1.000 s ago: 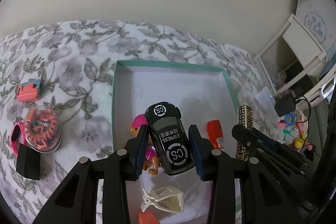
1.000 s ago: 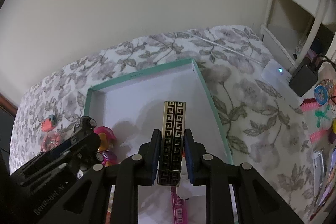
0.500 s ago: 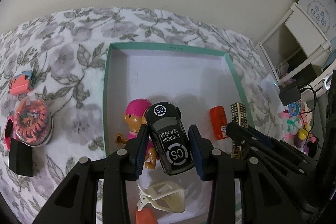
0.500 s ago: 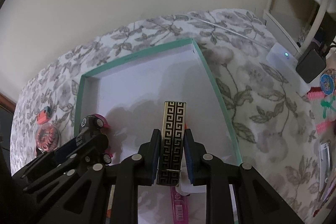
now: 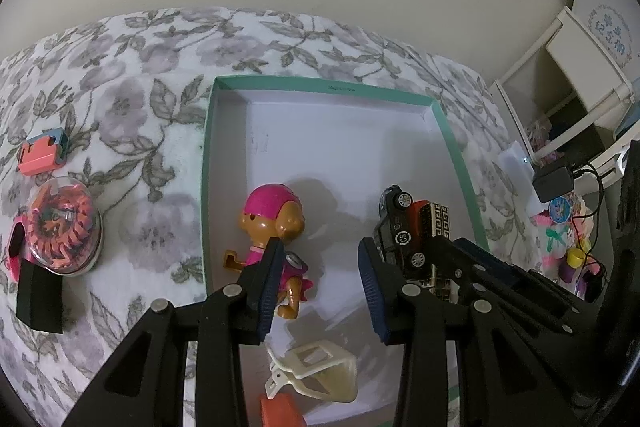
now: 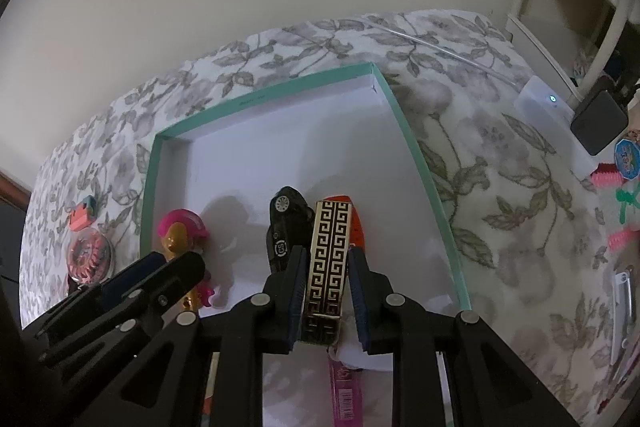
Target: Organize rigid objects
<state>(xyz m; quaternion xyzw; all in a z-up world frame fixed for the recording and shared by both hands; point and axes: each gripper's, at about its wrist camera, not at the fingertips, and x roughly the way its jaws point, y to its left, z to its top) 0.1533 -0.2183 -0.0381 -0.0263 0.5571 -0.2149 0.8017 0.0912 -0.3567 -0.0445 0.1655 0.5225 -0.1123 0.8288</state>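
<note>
Where it earlier gripped the black toy car (image 5: 398, 233), left tool (image 5: 320, 283) now open, empty, right tool (image 6: 325, 285) still clamping patterned box (image 6: 329, 259).

We see dim, even indoor light, soft shadows on the white floor of the teal box (image 5: 224, 115) behind the toys, no glare, focus fairly sharp, strong fisheye bending and black corners far from the box
</note>
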